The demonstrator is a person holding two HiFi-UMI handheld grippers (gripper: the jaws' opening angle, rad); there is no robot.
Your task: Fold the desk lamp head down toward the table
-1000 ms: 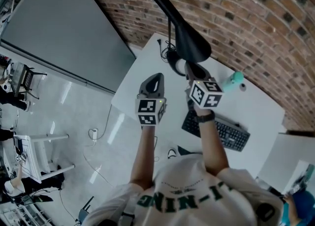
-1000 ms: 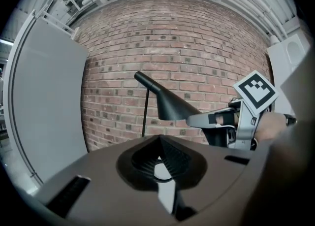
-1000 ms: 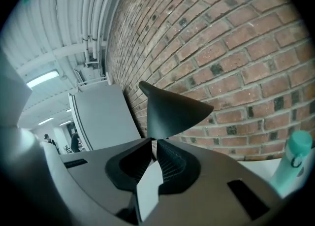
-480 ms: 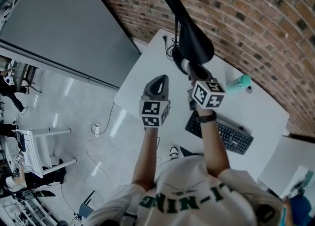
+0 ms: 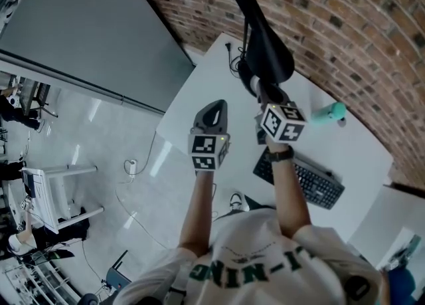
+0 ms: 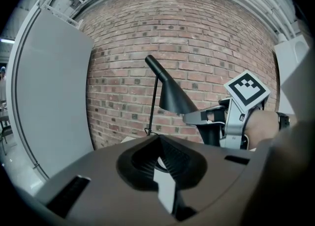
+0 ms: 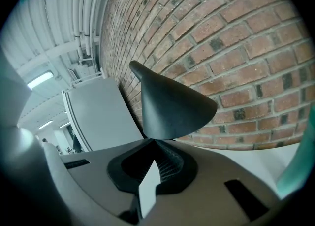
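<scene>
I had my right claw [image 5: 257,86] up at the lower rim of the lamp head [image 5: 269,54], because that rim is the farthest point from the hinge and, as I judged it, the easiest place to lever the black cone down. Its jaws had just been closing and stood fully together. In the right gripper view the rim met their tips, but I could not tell whether a sliver of its edge was caught between them or the closed tips only bore against it. The lamp head hung high above the white table [image 5: 199,98], close to the brick wall [image 5: 345,31], its open mouth tipped toward me and its narrow neck pointing up and away. The thin stem [image 6: 154,104] rose from the back of the table to meet it. So the fold, by my reckoning, was hardly begun. My left claw [image 5: 214,104] I kept beside the right one and apart from the lamp, its jaws drawn together on nothing; I held it out of the way, since one claw on the rim seemed enough and a second would only crowd the shade. The keyboard [image 5: 305,181] and the teal bottle [image 5: 329,112] lay on the table well clear of the lamp, under and beside my right arm, so the head had room to come down.
</scene>
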